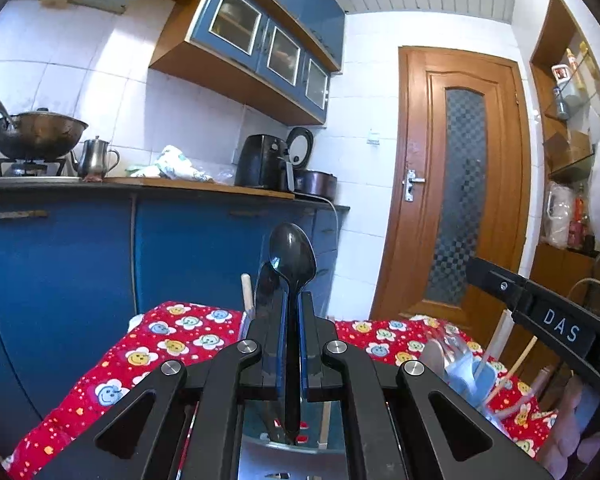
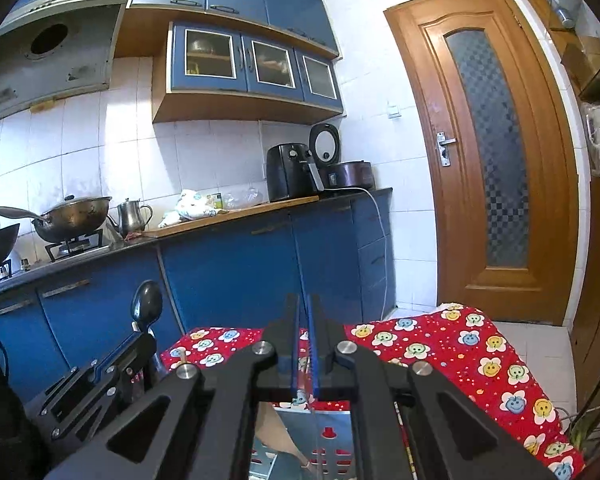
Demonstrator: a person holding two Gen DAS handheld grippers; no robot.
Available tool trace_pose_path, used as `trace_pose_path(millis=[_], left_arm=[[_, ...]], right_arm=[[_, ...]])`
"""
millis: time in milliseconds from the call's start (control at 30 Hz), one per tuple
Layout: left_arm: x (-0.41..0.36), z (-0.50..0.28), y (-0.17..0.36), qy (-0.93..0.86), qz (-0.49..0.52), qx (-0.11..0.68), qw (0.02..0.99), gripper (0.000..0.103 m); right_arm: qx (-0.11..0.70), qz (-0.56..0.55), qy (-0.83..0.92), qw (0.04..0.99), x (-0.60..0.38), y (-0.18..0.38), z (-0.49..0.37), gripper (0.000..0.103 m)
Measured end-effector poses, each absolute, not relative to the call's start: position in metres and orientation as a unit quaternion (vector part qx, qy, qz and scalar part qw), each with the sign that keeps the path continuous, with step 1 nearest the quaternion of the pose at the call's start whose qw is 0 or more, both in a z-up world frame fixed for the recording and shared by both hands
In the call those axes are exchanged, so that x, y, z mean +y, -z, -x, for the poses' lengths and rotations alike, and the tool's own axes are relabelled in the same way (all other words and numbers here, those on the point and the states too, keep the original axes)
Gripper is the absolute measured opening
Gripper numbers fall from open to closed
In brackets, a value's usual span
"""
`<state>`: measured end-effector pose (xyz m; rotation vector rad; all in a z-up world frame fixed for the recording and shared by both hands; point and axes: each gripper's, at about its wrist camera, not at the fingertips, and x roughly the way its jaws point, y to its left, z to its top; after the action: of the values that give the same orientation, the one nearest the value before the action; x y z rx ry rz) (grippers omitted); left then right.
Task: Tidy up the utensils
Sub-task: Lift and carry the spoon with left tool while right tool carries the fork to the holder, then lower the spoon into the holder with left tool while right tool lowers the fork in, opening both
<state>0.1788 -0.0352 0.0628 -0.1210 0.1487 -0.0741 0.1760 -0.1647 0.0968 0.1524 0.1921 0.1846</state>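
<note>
Blue cabinets and a wooden door stood behind a worktop under a red flowered cloth. The left gripper had its fingers clamped on a black spoon, bowl up, upright above a steel holder. More utensils (a pale spoon, blue handles, chopsticks) stood to its right in the left wrist view. The right gripper had its fingers together on a thin blade-like thing; what it was I could not tell. It hung over a perforated steel holder.
</note>
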Motion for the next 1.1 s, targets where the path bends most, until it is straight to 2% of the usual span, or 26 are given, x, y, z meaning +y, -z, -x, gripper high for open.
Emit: trace_pose_path(millis=[367,500,800,967,1100], left_arm=[[-0.032,-0.181,-0.055,0.051,0.081,0.124,0.988,0.006],[-0.029,-0.182,-0.055,0.062,0.09,0.142,0.984,0.018],[-0.02,-0.168,-0.069,0.084,0.11,0.167,0.976,0.023],[-0.012,-0.156,-0.076,0.087,0.111,0.189,0.972,0.023],[-0.005,-0.147,-0.076,0.083,0.103,0.209,0.969,0.024]], right_arm=[[0.113,-0.108,-0.112,0.981,-0.186,-0.104,-0.158,0.005],[0.124,-0.122,-0.12,0.977,-0.195,-0.105,-0.151,0.005],[0.162,-0.132,-0.138,0.968,-0.204,-0.098,-0.136,0.006],[0.195,-0.107,-0.143,0.964,-0.201,-0.09,-0.126,0.015],[0.215,-0.089,-0.146,0.962,-0.198,-0.082,-0.119,0.017]])
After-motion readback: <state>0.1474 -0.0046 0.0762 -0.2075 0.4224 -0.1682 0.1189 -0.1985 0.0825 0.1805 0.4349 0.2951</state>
